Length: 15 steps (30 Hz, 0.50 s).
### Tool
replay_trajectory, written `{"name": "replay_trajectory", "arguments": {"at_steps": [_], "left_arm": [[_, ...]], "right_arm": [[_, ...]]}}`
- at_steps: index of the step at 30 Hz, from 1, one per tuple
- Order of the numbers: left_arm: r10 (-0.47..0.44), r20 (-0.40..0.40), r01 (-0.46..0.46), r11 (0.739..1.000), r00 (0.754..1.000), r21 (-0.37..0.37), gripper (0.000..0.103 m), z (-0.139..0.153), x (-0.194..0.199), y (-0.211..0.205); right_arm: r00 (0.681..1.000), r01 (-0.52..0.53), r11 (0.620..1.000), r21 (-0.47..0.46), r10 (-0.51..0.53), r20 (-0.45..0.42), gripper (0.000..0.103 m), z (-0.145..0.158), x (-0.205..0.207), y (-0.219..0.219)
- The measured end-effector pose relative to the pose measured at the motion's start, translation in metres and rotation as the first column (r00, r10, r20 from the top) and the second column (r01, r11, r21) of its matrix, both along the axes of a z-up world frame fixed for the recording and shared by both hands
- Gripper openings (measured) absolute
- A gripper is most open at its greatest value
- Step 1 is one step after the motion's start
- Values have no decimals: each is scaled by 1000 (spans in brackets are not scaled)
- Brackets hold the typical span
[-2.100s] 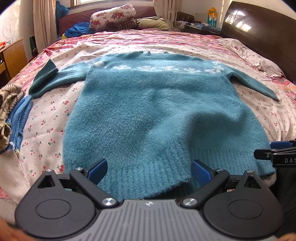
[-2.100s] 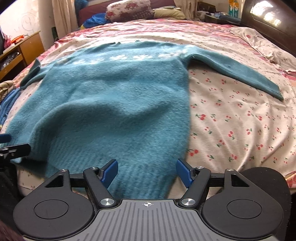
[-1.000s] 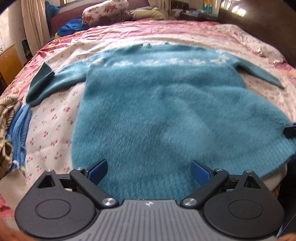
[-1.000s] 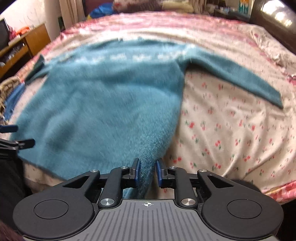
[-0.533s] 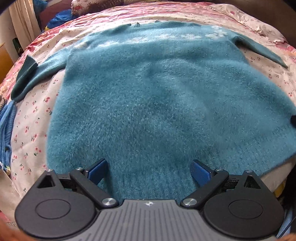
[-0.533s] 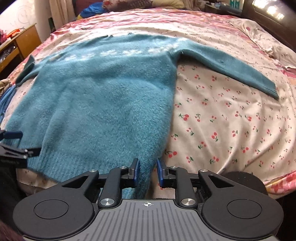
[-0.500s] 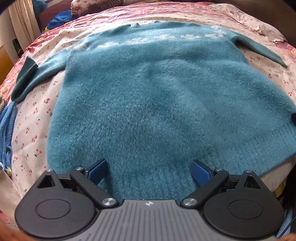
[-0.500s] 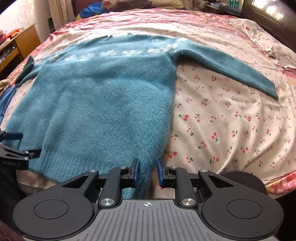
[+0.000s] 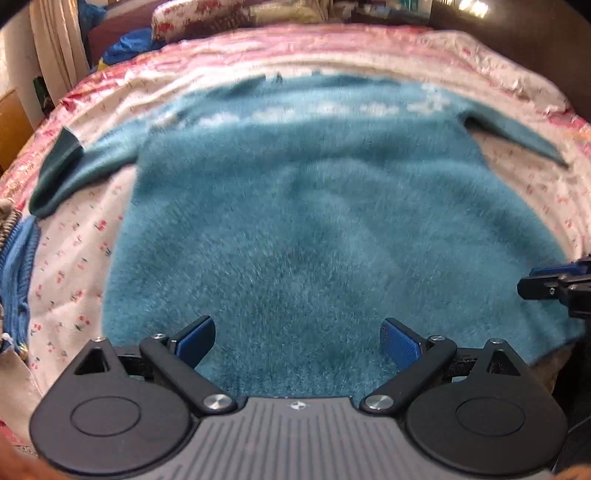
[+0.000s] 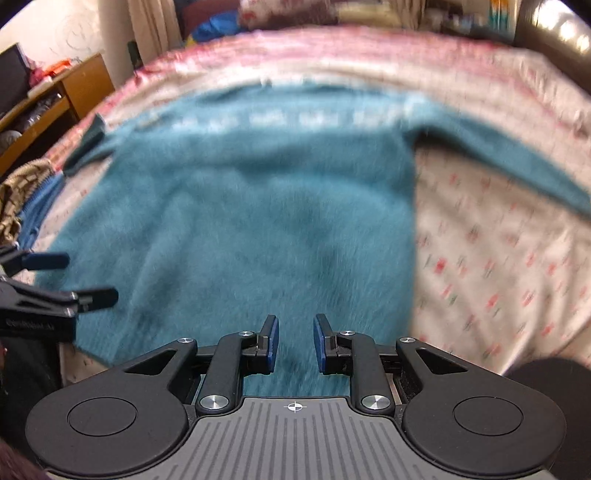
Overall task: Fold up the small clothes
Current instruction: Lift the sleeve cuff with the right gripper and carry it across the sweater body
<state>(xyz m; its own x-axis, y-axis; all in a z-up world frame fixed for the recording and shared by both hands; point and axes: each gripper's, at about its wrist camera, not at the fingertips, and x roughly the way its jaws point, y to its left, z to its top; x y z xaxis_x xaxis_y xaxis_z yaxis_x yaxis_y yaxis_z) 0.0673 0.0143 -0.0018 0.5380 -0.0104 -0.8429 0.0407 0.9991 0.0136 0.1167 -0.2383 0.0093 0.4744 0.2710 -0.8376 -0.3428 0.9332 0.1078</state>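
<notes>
A fuzzy teal sweater (image 9: 314,221) lies flat on the bed, sleeves spread to both sides, white pattern across the chest; it also shows in the right wrist view (image 10: 277,206). My left gripper (image 9: 297,341) is open wide over the sweater's hem, holding nothing. My right gripper (image 10: 295,343) has its jaws partly apart, a narrow gap over the hem near the sweater's right side; the view is blurred. Each gripper shows at the edge of the other's view.
The bed has a cherry-print sheet (image 10: 498,266). A blue knit and a tan knit garment (image 9: 14,258) lie at the left edge. A wooden desk (image 10: 55,99) stands left of the bed. Pillows (image 9: 199,14) and a dark headboard (image 9: 517,33) are at the far end.
My right gripper's jaws have opened a little and moved left over the sweater's hem. Both views have pulled back and lifted slightly. The left gripper stays open.
</notes>
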Motion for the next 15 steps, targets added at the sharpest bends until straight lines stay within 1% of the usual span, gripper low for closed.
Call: {"name": "replay_trajectory", "arguments": {"at_steps": [2, 3, 5, 8, 10, 13, 15], "left_arm": [[2, -55, -1, 1000, 999, 13, 101, -12, 8, -2], [3, -71, -2, 1000, 997, 9, 101, -15, 11, -2], [5, -71, -5, 1000, 997, -6, 101, -15, 15, -1], [13, -31, -14, 999, 999, -33, 101, -4, 21, -2], [19, 6, -19, 998, 1000, -57, 101, 4, 28, -6], [7, 51, -3, 997, 999, -81, 101, 14, 43, -16], [-10, 74, 15, 997, 997, -73, 101, 18, 57, -27]], "right_arm": [[998, 19, 1000, 2, -19, -55, 21, -15, 6, -3], [998, 22, 1000, 14, -21, -60, 21, -17, 8, -4], [998, 27, 999, 36, -25, -62, 21, -13, 11, -8], [999, 54, 997, 62, -53, -8, 21, -1, 19, -16], [996, 88, 991, 101, -90, 14, 21, 6, 27, -27], [985, 167, 971, 173, -173, 17, 21, 8, 48, -48], [970, 232, 952, 199, -242, 27, 21, 8, 61, -64]]}}
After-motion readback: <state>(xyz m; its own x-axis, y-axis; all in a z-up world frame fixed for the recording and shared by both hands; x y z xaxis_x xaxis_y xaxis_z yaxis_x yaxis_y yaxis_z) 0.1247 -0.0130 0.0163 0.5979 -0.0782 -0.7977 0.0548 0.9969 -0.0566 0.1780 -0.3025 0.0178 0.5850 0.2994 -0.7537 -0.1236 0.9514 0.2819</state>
